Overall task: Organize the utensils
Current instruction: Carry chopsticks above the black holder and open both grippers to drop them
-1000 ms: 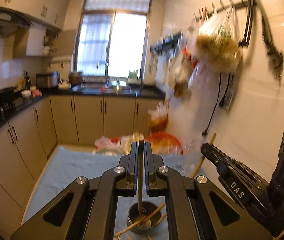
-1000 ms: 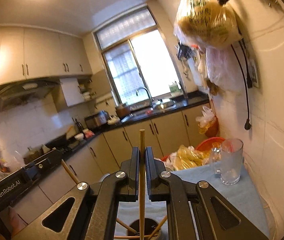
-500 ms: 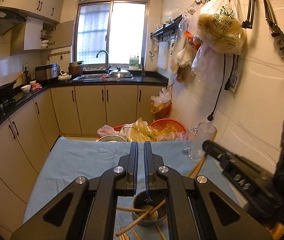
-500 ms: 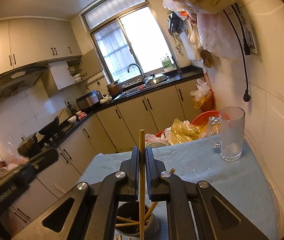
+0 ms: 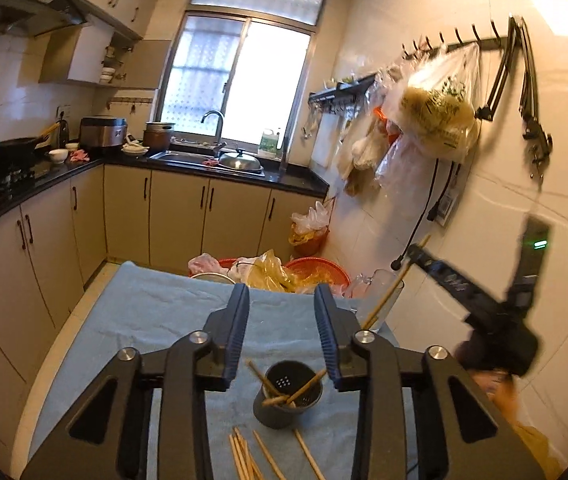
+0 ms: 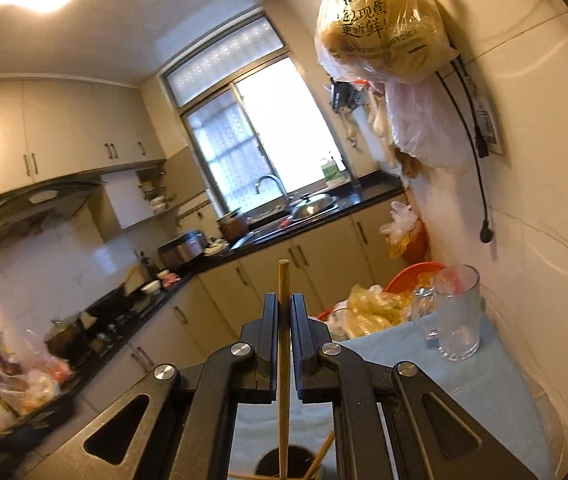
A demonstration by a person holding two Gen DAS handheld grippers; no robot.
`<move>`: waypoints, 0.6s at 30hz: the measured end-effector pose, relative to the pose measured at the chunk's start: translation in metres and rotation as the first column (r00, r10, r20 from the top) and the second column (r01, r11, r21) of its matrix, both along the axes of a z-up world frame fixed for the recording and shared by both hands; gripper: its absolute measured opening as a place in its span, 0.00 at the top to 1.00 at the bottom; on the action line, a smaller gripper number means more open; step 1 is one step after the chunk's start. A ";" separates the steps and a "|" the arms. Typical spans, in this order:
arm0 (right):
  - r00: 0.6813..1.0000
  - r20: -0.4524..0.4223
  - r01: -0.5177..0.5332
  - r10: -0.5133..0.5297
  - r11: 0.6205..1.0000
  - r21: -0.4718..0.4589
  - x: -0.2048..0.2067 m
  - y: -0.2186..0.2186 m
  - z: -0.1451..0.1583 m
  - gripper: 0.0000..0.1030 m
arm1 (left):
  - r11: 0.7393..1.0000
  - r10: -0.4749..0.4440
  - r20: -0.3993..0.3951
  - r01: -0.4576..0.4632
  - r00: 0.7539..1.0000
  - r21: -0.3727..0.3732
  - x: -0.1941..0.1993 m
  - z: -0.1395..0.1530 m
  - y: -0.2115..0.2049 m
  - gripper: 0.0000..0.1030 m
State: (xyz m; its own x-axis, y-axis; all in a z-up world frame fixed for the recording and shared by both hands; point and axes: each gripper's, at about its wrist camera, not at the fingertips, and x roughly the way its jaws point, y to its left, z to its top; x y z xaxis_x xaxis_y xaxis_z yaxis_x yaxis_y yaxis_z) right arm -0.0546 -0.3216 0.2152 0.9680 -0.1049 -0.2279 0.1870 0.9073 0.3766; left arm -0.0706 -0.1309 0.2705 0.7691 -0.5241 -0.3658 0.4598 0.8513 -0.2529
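Mid-job, chopsticks going into holder one by one. Right gripper (image 6: 282,312) clamped on upright chopstick (image 6: 283,344), right above dark holder (image 5: 288,394); next move looks like lower and release. Left gripper (image 5: 282,328) just opened, jaws apart, nothing between. Loose chopsticks (image 5: 252,456) lie near, on blue cloth (image 5: 144,320).

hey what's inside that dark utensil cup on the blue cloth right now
The dark utensil cup holds a few wooden chopsticks leaning across its rim, and holes show in its inner wall. Its bottom is hidden by the chopstick ends, so anything lying there cannot be seen.
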 end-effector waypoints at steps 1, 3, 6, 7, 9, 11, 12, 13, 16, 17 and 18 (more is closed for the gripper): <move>1.000 -0.020 -0.002 0.002 1.000 -0.006 0.005 0.002 -0.005 0.94 | 1.000 0.000 -0.004 0.000 1.000 -0.003 -0.003 -0.005 0.005 0.63; 0.997 -0.076 -0.031 0.031 1.000 0.002 0.018 0.004 -0.021 0.94 | 1.000 0.002 -0.011 -0.002 1.000 0.009 -0.007 -0.014 0.010 0.61; 0.988 -0.145 -0.052 0.058 0.998 0.048 0.028 0.005 -0.043 0.92 | 0.999 0.005 -0.029 -0.004 1.000 0.035 -0.008 -0.028 0.014 0.61; 0.985 -0.160 -0.057 0.068 0.996 0.069 0.028 0.004 -0.048 0.92 | 0.999 0.009 -0.044 -0.007 0.999 0.039 -0.007 -0.034 0.016 0.61; 0.982 -0.172 -0.062 0.074 0.996 0.070 0.026 0.004 -0.050 0.89 | 0.999 0.013 -0.072 -0.010 0.997 0.031 -0.007 -0.042 0.021 0.61; 0.983 -0.172 -0.060 0.064 0.998 0.027 0.018 0.006 -0.044 0.77 | 1.000 0.026 -0.102 -0.024 0.994 0.021 -0.006 -0.049 0.027 0.61; 0.983 -0.171 -0.061 0.061 0.998 0.007 0.012 0.007 -0.040 0.74 | 0.999 0.036 -0.116 -0.034 0.993 0.018 -0.007 -0.052 0.031 0.61; 0.983 -0.171 -0.066 0.064 0.998 -0.006 0.009 0.008 -0.038 0.69 | 0.999 0.047 -0.128 -0.045 0.991 0.018 -0.009 -0.056 0.035 0.61; 0.979 -0.189 -0.083 0.071 0.995 -0.055 -0.011 0.008 -0.031 0.62 | 0.997 0.073 -0.146 -0.070 0.987 0.021 -0.016 -0.064 0.045 0.57; 0.977 -0.199 -0.089 0.073 0.993 -0.072 -0.018 0.009 -0.029 0.60 | 0.996 0.085 -0.152 -0.082 0.985 0.027 -0.020 -0.068 0.048 0.55; 0.974 -0.213 -0.098 0.076 0.991 -0.095 -0.029 0.010 -0.028 0.58 | 0.995 0.097 -0.160 -0.092 0.982 0.037 -0.024 -0.073 0.051 0.55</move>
